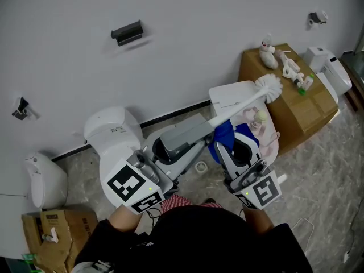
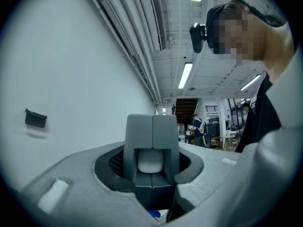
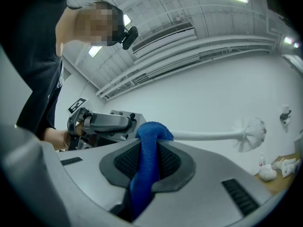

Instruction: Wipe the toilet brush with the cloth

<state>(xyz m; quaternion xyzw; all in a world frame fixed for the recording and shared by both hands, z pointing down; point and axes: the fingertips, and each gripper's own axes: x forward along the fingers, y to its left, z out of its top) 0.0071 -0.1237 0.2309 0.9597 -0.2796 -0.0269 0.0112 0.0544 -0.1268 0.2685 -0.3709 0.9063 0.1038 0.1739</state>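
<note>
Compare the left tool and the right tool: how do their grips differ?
The left tool is closed on the white handle end of the toilet brush; the right tool is closed on the blue cloth. The left tool sits at the handle's end, the right tool farther toward the bristles, its cloth against the handle. Both are shut on something.

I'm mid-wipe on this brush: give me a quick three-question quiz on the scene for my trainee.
1. True or false: the right gripper has a blue cloth between its fingers.
2. What does the left gripper grip? A the bristles, B the toilet brush's handle, C the cloth.
3. Fill in: the white brush head points toward the cardboard ____.
Key: 1 true; 2 B; 3 box.
</note>
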